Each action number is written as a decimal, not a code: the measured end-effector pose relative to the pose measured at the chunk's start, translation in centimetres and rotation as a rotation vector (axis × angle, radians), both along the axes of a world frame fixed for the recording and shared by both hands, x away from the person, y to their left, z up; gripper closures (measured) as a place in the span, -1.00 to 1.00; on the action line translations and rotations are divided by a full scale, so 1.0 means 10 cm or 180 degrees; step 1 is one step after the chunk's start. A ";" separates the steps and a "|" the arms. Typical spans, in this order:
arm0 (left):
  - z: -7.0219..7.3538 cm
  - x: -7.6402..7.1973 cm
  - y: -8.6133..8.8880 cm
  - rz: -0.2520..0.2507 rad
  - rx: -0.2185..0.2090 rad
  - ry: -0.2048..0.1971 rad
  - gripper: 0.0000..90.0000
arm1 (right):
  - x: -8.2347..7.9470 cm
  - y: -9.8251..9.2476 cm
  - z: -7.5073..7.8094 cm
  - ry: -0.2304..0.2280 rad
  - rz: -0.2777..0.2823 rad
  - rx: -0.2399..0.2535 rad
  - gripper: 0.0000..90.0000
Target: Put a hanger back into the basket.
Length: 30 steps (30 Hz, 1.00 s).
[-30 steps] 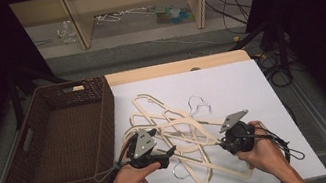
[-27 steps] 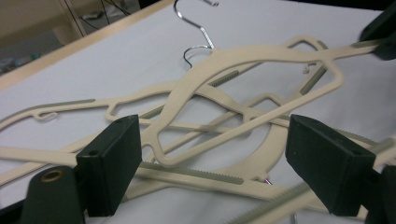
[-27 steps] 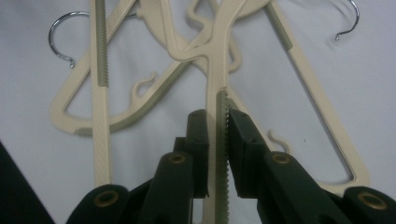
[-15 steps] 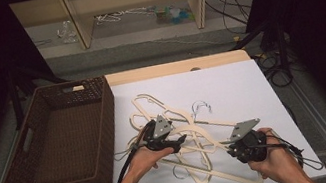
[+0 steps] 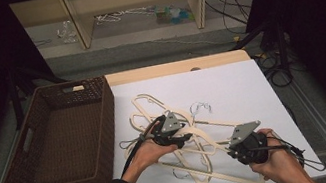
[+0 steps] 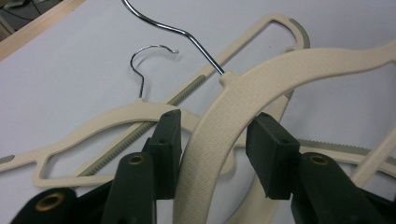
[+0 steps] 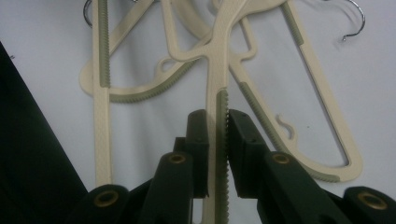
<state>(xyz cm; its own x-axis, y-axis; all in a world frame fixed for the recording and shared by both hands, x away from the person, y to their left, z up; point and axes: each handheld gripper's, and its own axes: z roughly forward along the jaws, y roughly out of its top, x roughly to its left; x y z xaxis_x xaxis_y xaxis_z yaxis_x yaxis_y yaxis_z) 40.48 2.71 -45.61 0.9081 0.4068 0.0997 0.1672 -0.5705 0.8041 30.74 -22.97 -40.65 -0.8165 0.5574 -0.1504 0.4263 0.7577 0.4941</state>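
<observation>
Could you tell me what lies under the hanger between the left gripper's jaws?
Under that raised hanger lie another cream hanger and a ridged bar, all on the white table. Where they cross is covered.

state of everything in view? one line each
left tongs: astride the top hanger's arm, just been closing; gap shows at the right pad
right tongs: shut on a hanger bar
top hanger: raised over the pile, between the left pads
hanger pile: tangled, flat on the table
basket: empty
</observation>
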 end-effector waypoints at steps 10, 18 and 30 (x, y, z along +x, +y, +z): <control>0.20 -0.15 0.07 -0.0349 0.0164 -0.0078 0.52 | 0.03 -0.12 0.00 0.0033 0.0170 0.0017 0.70; 0.38 -0.37 0.19 -0.0412 0.0122 0.0083 0.68 | 0.04 -0.26 0.13 -0.0209 -0.0053 0.0283 0.29; 0.60 -0.67 0.29 -0.0265 -0.0200 0.0342 0.90 | 0.03 -0.43 0.16 -0.0371 -0.0371 0.0732 -0.04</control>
<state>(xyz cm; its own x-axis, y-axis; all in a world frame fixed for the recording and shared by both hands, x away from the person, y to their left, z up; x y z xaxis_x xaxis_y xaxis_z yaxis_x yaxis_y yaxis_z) 33.78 5.59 -39.58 0.9430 0.3321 -0.0233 0.2087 -0.5350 0.8187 30.99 -27.27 -39.06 -0.7294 0.6770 -0.0982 0.4343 0.5692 0.6981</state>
